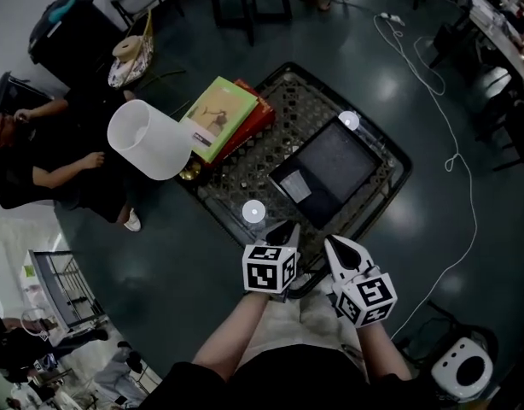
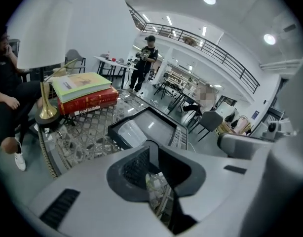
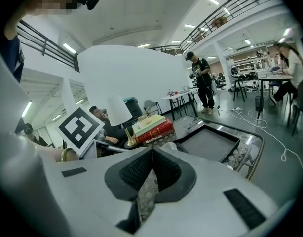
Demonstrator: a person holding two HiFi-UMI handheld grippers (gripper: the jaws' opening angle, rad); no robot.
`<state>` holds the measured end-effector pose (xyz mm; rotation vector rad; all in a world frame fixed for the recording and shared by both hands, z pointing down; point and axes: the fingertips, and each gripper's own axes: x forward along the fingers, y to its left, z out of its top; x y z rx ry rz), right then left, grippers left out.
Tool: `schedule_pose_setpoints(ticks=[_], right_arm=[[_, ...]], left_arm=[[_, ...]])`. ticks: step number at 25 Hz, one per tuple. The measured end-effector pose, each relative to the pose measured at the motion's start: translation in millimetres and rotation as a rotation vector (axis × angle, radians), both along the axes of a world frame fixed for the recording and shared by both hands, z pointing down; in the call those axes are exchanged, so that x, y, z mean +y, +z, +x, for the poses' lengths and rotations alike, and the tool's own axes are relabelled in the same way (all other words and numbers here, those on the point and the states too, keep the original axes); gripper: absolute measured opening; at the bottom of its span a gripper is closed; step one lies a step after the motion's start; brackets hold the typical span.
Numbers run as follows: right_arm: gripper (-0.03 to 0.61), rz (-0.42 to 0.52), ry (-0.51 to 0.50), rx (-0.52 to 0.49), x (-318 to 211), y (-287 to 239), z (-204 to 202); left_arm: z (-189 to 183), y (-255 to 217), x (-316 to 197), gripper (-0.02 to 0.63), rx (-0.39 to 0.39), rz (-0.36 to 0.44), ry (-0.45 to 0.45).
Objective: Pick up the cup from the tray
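Glass-topped patterned surface (image 1: 305,101) lies below me, with a dark tray (image 1: 334,161) on it. My left claw (image 1: 286,229) and right claw (image 1: 337,244) hover over the near edge, each pressed together, pinching nothing. Clear cup (image 1: 294,188) sits in the tray's near corner, near my left claw, not touching it.

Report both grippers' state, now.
Left gripper: closed, holding nothing.
Right gripper: closed, holding nothing.
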<state>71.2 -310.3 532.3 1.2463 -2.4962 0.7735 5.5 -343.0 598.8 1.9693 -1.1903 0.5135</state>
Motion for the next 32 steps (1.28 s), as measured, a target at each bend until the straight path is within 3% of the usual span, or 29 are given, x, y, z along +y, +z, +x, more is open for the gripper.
schedule_pose_setpoints(ticks=[18,25,32], right_arm=[[0.012,-0.111,0.013,0.014,-25.0,42.4,-8.8],[0.012,-0.138,0.017,0.015,-22.7,52.7,-11.7],[0.012,-0.143,0.022,0.016,-20.4,53.2,-12.6]], left_arm=[[6.6,83.0,-84.2,0.273,0.084,-0.236,-0.108],[2.6,108.4,-102.3,0.279,0.048,-0.319,-0.185],[6.9,107.2,-105.1,0.247,0.008,-0.299,-0.122]])
